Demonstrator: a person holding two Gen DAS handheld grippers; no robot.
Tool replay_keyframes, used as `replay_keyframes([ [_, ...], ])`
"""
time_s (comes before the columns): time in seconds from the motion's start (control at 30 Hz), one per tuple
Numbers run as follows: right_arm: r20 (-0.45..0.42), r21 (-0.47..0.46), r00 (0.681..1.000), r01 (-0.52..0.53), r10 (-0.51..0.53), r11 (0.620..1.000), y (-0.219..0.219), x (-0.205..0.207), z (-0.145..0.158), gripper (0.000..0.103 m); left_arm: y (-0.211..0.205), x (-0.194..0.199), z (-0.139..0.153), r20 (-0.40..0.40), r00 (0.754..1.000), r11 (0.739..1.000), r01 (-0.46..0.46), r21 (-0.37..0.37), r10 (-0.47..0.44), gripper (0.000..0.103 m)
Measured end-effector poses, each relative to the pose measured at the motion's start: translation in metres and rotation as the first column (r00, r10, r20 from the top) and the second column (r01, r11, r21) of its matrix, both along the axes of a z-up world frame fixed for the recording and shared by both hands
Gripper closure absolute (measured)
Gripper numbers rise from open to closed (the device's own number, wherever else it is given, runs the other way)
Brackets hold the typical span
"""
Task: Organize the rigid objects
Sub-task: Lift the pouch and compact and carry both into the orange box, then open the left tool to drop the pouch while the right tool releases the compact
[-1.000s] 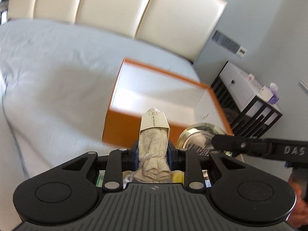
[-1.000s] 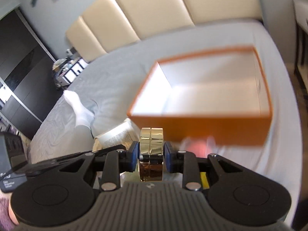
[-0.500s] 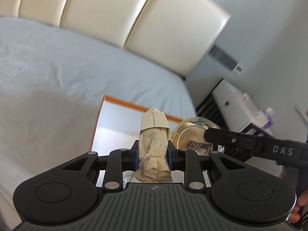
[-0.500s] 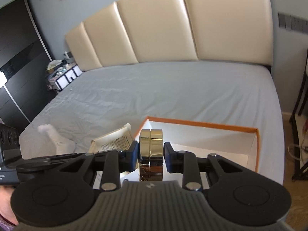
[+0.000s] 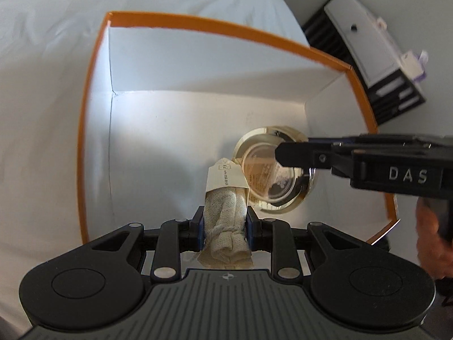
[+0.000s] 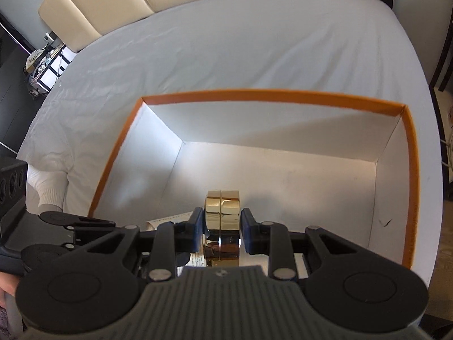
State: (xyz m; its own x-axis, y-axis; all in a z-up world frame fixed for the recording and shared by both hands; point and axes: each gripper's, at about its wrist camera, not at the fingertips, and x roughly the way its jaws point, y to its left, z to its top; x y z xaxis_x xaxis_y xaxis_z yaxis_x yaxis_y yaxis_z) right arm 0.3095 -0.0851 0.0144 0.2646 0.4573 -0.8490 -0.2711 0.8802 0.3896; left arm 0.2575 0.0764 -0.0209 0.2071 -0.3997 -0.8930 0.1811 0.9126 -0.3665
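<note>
Left tool [image 5: 225, 225] around cloth bundle [image 5: 225, 212]

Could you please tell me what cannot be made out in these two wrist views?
- Print on the cloth pouch's paper tag: too small, left wrist view.
- Gold disc: lower part hidden behind the right hand-held gripper's body, right wrist view.
- Orange box near wall: hidden behind the left hand-held gripper, left wrist view.

The near wall of the orange-rimmed white cardboard box [image 5: 94, 85] is hidden behind the black tongs' bodies in both views. The small print on the cream paper tag [image 5: 225, 177] of the beige cloth bundle [image 5: 226, 212] is illegible. The person's hand [image 5: 433, 243] is cut off at the frame's edge.
</note>
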Motion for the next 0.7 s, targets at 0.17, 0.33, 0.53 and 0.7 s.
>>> replay_keyframes([
  [0.17,-0.038,-0.012,0.999,-0.005,0.004,1.0,0.0,-0.002,-0.008,0.076,-0.019,-0.004,-0.012,-0.04,0.998,0.998,0.046,0.05,-0.044,0.072],
  [0.33,-0.043,-0.021,0.999,0.002,-0.003,1.0,-0.002,-0.005,-0.009,0.076,-0.033,-0.013,-0.008,0.003,0.999,0.988,0.037,0.147,-0.038,0.06],
  [0.53,-0.015,-0.05,1.0,-0.014,0.013,0.999,0.007,-0.006,-0.01,0.076,-0.048,-0.034,0.005,0.097,0.993,0.967,0.044,0.252,-0.071,0.053],
  [0.7,-0.017,-0.066,0.999,-0.035,0.034,0.997,0.021,-0.005,-0.018,0.076,-0.048,-0.055,0.024,0.191,0.98,0.968,0.013,0.249,-0.062,0.052],
])
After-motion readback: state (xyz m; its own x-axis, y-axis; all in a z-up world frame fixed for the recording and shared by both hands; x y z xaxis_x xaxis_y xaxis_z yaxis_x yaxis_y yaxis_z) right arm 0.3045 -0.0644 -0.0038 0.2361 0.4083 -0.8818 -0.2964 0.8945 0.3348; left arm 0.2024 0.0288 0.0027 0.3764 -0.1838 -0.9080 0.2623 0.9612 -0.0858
